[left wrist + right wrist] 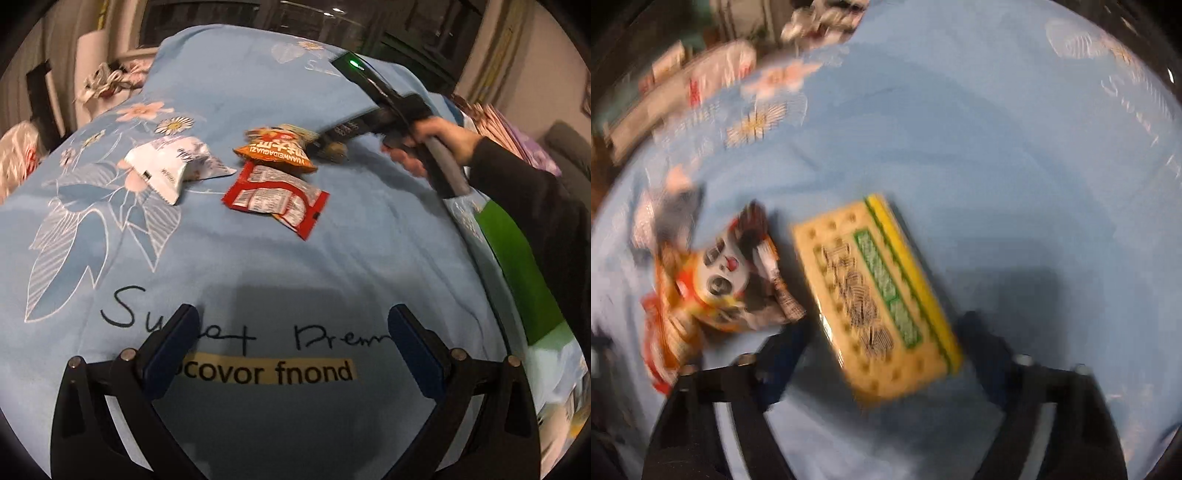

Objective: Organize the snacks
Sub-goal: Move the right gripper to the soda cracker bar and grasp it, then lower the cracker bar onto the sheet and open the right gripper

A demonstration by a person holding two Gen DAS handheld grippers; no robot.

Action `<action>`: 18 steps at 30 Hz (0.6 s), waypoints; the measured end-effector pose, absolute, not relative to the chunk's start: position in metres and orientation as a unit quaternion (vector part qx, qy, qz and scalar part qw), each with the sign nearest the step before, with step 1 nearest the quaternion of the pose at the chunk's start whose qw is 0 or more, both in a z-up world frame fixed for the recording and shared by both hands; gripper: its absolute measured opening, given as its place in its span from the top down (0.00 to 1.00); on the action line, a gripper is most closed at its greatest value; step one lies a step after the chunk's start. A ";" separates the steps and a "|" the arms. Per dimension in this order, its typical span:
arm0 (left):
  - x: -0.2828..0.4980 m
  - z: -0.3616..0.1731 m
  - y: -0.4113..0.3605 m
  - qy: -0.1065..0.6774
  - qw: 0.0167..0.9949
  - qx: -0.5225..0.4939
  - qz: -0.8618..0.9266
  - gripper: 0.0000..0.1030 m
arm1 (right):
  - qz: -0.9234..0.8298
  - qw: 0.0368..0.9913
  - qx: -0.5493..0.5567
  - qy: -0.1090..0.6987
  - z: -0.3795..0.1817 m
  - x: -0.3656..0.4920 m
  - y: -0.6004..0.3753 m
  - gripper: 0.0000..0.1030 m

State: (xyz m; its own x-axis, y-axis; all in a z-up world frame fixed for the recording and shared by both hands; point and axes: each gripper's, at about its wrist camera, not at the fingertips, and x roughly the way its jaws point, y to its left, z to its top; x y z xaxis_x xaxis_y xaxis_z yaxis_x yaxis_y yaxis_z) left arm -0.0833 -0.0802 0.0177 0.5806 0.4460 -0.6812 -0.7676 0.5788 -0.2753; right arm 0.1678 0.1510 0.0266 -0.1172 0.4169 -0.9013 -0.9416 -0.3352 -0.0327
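The bed sheet (258,92), light blue with flowers, fills both views. Left gripper (291,343) is spread wide with nothing in it, hovering over the printed lettering. Well ahead of it lie a white packet (166,166), a red packet (275,195) and an orange packet (277,149), bunched close together. Right gripper (882,343) has the yellow cracker pack (879,295) between its fingers; too blurry to tell if it's pinching.
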 end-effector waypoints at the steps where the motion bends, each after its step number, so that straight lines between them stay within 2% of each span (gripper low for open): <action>1: -0.083 0.016 -0.081 0.284 0.843 -0.283 0.358 0.00 | 0.691 0.498 -0.432 0.296 0.028 0.165 0.150 0.44; 8: -0.093 0.014 -0.075 0.267 0.840 -0.318 0.349 0.00 | 0.662 0.512 -0.449 0.313 0.032 0.148 0.125 0.45; 15: -0.113 0.021 -0.079 0.255 0.831 -0.331 0.366 0.00 | 0.678 0.519 -0.408 0.322 0.063 0.136 0.020 0.48; 18: -0.127 0.023 -0.081 0.241 0.830 -0.367 0.345 0.00 | 0.689 0.509 -0.406 0.317 0.059 0.107 -0.029 0.48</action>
State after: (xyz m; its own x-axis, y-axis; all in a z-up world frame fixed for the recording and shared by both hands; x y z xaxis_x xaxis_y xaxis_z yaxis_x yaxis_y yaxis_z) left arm -0.1273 -0.0815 0.0228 0.6459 0.3951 -0.6532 -0.7491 0.4932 -0.4423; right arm 0.1071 -0.0289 0.0592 -0.1515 0.4448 -0.8827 -0.9599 -0.2794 0.0240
